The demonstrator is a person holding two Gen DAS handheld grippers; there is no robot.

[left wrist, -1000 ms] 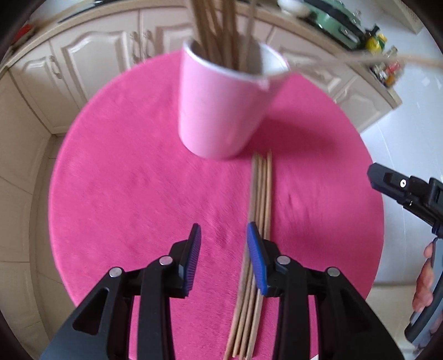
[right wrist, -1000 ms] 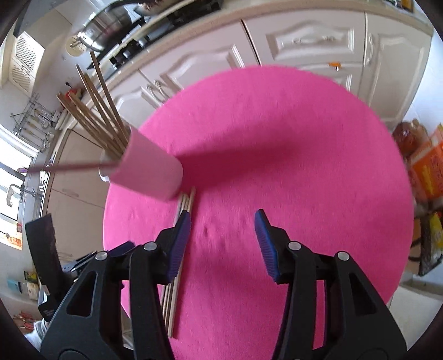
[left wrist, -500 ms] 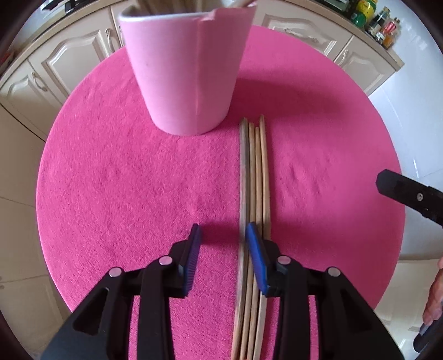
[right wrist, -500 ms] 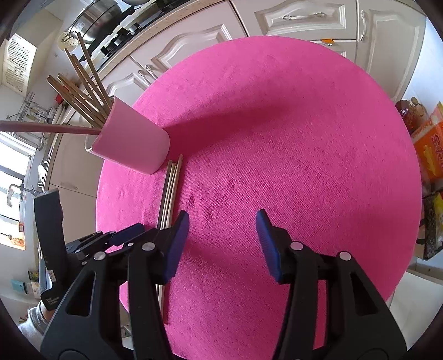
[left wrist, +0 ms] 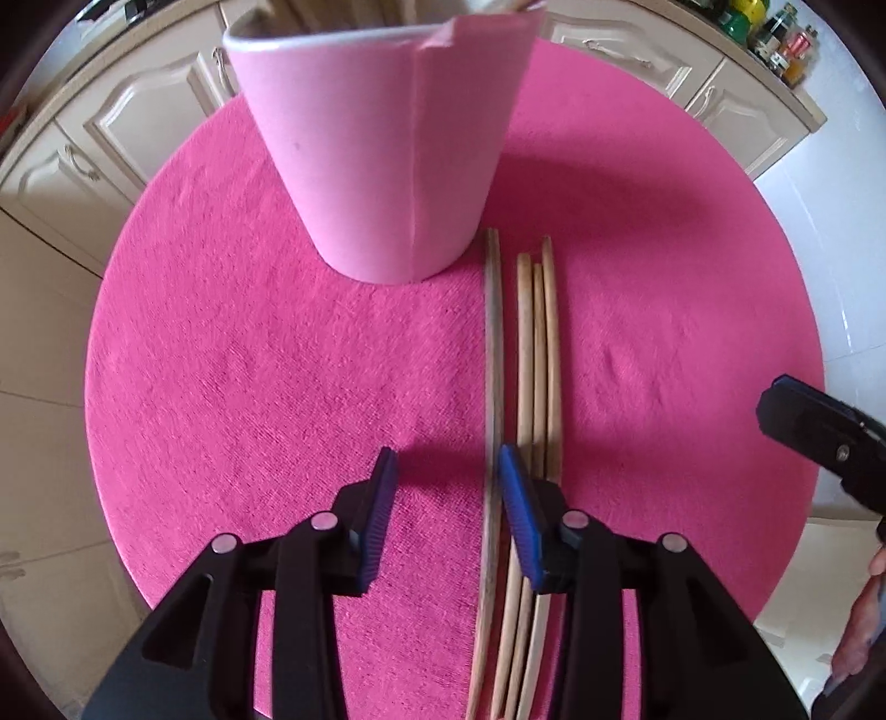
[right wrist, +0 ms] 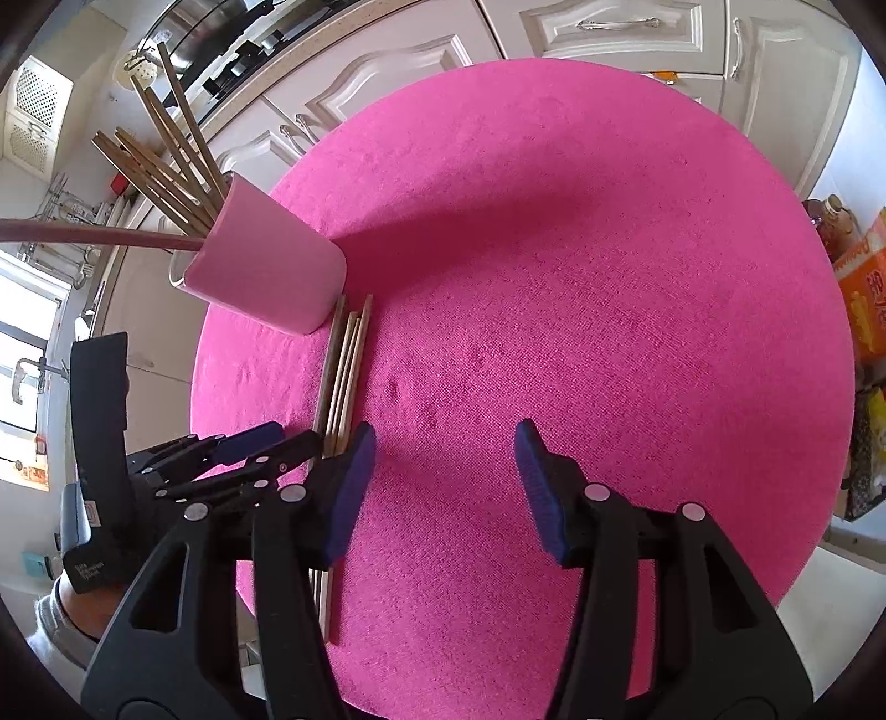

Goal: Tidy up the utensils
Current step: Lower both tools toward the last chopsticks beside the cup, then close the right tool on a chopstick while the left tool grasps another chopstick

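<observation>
We are looking at a round table under a pink cloth (right wrist: 609, 277), with cream panelled cabinets (right wrist: 609, 27) running along the top of the frame. Daylight is coming through a window (right wrist: 22, 343) at far left, and white floor tiles (left wrist: 819, 232) are showing at right.

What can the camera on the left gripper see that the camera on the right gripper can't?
Only the left wrist view shows a gap in the loose chopsticks: the leftmost one lies a little apart, between the open left gripper fingers. It also shows spice jars on the counter.

Only the right wrist view shows the chopsticks standing in the cup, and the open right gripper over bare cloth.

Both show the pink cup, the pink tablecloth and the cream cabinets.
</observation>
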